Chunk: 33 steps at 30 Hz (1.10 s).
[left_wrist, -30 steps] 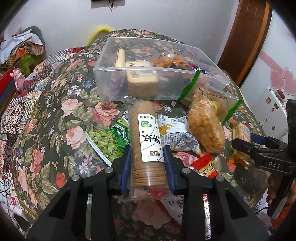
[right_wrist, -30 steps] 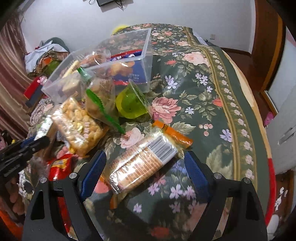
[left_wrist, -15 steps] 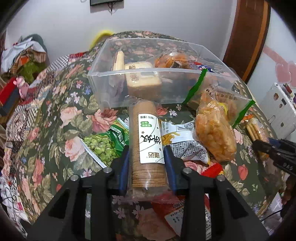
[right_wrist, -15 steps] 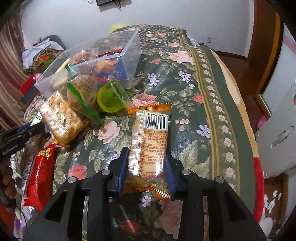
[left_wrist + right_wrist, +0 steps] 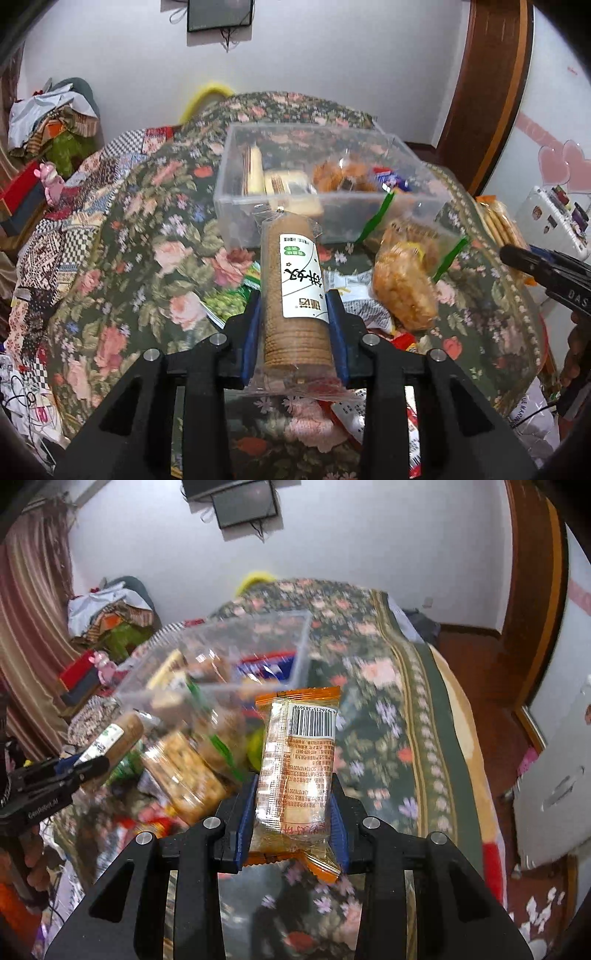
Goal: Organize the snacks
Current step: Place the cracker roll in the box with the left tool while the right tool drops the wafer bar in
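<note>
My left gripper (image 5: 294, 325) is shut on a round sleeve of brown biscuits (image 5: 293, 288) with a white label, lifted off the floral bedspread. My right gripper (image 5: 293, 805) is shut on an orange-edged cracker packet (image 5: 297, 764) with a barcode, also held up in the air. Beyond both stands a clear plastic bin (image 5: 317, 192) with several snacks inside; in the right wrist view the bin (image 5: 221, 664) is blurred. The right gripper (image 5: 543, 269) shows at the right edge of the left wrist view, and the left gripper (image 5: 85, 764) with its biscuit sleeve at the left of the right wrist view.
Loose snacks lie in front of the bin: a bag of fried puffs (image 5: 402, 291), a green pea packet (image 5: 225, 302), a red packet (image 5: 406, 343) and a green jelly cup (image 5: 255, 746). Piled clothes (image 5: 55, 122) sit far left. A white cabinet (image 5: 554, 775) stands right of the bed.
The right gripper closed on the cracker packet, which swung to point away from me, and lifted it. The left gripper rose with the biscuit sleeve. Both views now look from higher.
</note>
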{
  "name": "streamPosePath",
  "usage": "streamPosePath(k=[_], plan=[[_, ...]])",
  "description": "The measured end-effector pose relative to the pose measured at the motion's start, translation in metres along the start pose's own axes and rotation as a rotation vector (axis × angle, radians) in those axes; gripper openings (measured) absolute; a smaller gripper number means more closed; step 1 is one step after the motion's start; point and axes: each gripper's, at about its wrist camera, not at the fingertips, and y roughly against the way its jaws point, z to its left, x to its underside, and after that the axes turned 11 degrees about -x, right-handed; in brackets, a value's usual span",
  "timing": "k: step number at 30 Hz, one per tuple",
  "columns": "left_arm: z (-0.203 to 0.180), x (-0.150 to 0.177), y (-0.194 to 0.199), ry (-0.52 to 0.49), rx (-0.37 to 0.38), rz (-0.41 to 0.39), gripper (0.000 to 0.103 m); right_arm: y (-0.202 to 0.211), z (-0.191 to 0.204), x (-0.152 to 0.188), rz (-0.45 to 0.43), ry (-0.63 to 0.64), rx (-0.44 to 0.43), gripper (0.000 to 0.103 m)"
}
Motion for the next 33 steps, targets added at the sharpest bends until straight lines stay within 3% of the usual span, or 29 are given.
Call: streamPosePath(k=[7,16,33], plan=[[0.004,-0.021,0.023,0.01,0.007,-0.064,0.033,-0.003,0.017,-0.026,-0.051,0.05,-0.03,0.032],[0.0,-0.063,0.022,0.02,0.025,-0.125,0.033,-0.01,0.03,-0.059,-0.101,0.089,-0.056,0.032],[-0.005,-0.117,-0.06,0.051,0.033,-0.061,0.033,-0.078,0.02,-0.101,-0.046,0.093,-0.059,0.032]])
